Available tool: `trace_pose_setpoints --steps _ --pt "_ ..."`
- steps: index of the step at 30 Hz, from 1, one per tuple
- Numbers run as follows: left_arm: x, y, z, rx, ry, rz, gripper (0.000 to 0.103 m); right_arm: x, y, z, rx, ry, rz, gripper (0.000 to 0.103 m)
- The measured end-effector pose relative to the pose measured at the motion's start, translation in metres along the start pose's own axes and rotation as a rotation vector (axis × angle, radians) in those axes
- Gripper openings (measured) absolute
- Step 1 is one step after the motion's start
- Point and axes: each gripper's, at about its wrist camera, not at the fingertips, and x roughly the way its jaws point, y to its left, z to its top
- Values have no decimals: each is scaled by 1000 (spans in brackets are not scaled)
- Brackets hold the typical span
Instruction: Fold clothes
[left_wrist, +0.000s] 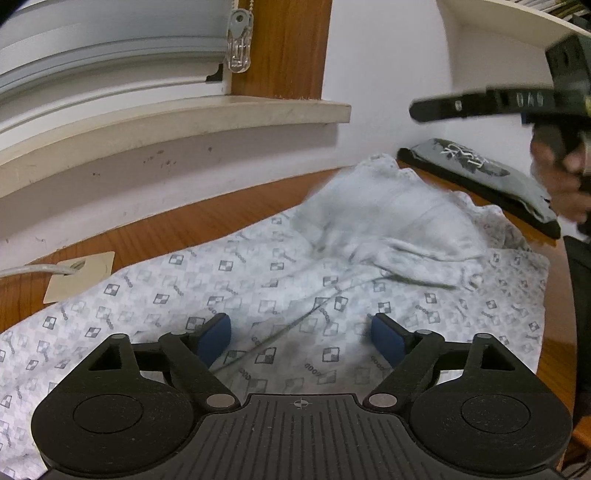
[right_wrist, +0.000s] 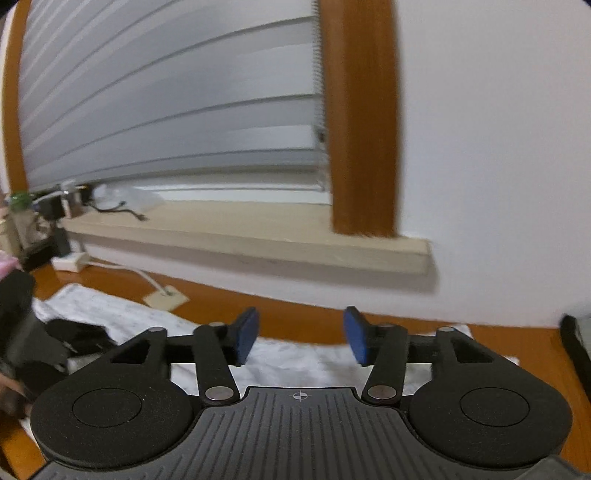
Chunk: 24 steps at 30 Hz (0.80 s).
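In the left wrist view, the patterned white garment (left_wrist: 280, 280) is lying spread across the wooden tabletop (left_wrist: 221, 210), filling the lower left through the centre, its top part crumpled. The left tongs (left_wrist: 301, 338) are hovering at bottom centre, gaping wide, holding nothing. At upper right, the right tongs (left_wrist: 419, 110) are showing blurred above a folded grey garment (left_wrist: 487, 173). In the right wrist view, those tongs (right_wrist: 301, 338) are standing partly open and empty.
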Motion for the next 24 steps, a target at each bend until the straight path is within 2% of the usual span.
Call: trace_pose_setpoints --steps 1,2,5,9,12,14,16,17,24 --pt "0 -1 0 6 -1 3 101 -1 -4 -8 0 -2 -15 55" --pt "0 -3 0 12 -2 7 103 -3 -10 -17 -5 5 -36 58" --pt "-1 -8 0 45 -8 30 103 -8 -24 -43 -14 21 -101 67" --pt "-8 -24 6 89 -59 41 101 -13 -39 -69 4 30 -191 69" --pt "-12 -46 19 134 -110 -3 85 -12 -51 -77 36 60 -202 72" --pt "-10 -64 28 178 -125 -45 42 -9 -50 -81 -8 73 -226 74" --pt "-8 -82 37 223 -139 -87 27 -4 -47 -85 -37 91 -249 78" --pt "-5 -90 40 236 -136 -101 24 -2 -46 -86 -50 99 -259 79" --pt "26 -134 44 304 -87 -141 24 4 -53 -86 -18 145 -256 84"
